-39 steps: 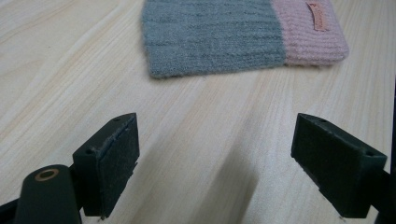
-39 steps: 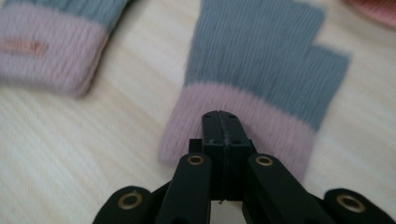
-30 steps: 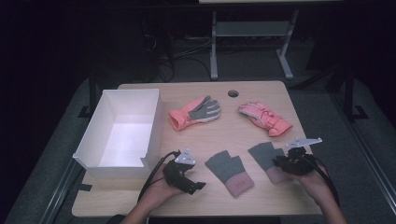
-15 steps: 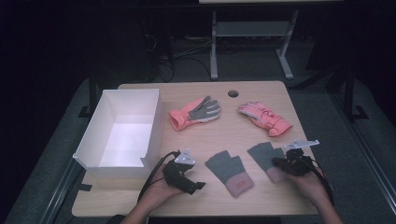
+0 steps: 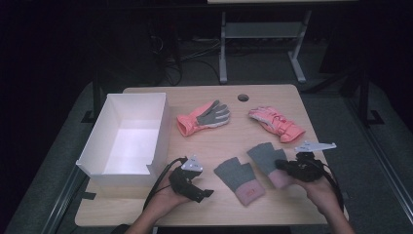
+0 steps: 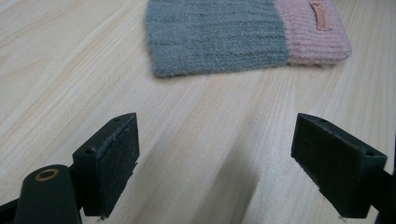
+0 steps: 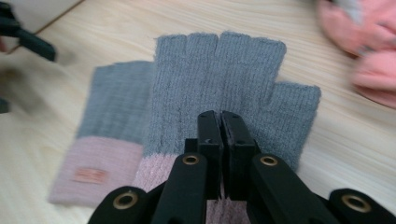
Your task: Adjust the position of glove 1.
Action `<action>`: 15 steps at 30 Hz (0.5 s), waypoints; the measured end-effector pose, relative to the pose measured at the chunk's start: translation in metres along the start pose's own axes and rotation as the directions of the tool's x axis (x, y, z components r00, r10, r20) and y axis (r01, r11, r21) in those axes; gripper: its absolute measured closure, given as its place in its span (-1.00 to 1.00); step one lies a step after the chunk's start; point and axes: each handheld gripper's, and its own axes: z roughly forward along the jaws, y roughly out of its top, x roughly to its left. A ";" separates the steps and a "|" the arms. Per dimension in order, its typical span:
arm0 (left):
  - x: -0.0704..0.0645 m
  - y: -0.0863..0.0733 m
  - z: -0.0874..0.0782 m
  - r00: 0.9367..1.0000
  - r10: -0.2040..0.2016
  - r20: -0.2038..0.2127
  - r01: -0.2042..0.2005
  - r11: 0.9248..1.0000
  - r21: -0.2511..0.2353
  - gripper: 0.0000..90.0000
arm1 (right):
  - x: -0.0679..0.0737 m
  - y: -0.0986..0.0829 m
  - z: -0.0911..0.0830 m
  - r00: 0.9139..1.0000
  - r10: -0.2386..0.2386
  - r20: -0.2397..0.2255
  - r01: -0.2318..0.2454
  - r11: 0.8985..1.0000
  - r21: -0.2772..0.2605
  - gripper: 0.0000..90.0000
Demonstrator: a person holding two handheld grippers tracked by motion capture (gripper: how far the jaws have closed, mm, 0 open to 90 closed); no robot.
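High view first: a wooden table with a white box on its left side, and two pairs of gloves spread over the rest. Toward the far edge lie a pink glove with a grey palm and, well apart to its right, another pink glove. Nearer the person lie two grey knit fingerless gloves with pink cuffs, side by side: the left knit glove and the right knit glove.

The right gripper sits over the right knit glove, near where grey meets pink. In the right gripper view its jaws are pressed together with no gap between them, low over the knit of that glove, just above the pink cuff. Whether any wool is pinched between them I cannot tell from here; the glove lies flat on the table, partly overlapping its partner in this view.

The left gripper rests low on the table in front of the box, just beside the left knit glove. In the left gripper view its jaws stand wide apart with only bare wood between them, holding nothing. The left knit glove lies a little ahead of them, with a small label on its pink cuff.
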 end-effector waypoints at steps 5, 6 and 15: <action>0.001 0.000 -0.002 1.000 0.004 -0.003 -0.004 1.000 0.003 -0.67 | 0.020 0.008 0.011 0.999 -0.024 -0.029 0.024 1.000 0.010 0.94; 0.000 0.000 -0.002 1.000 -0.001 -0.003 0.001 1.000 -0.005 -0.67 | 0.025 0.010 0.013 0.999 -0.026 -0.035 0.027 1.000 0.011 0.94; 0.000 0.000 -0.002 1.000 -0.004 -0.005 0.004 1.000 -0.017 -0.67 | 0.059 0.019 0.035 0.997 -0.045 -0.064 0.047 0.998 0.031 0.94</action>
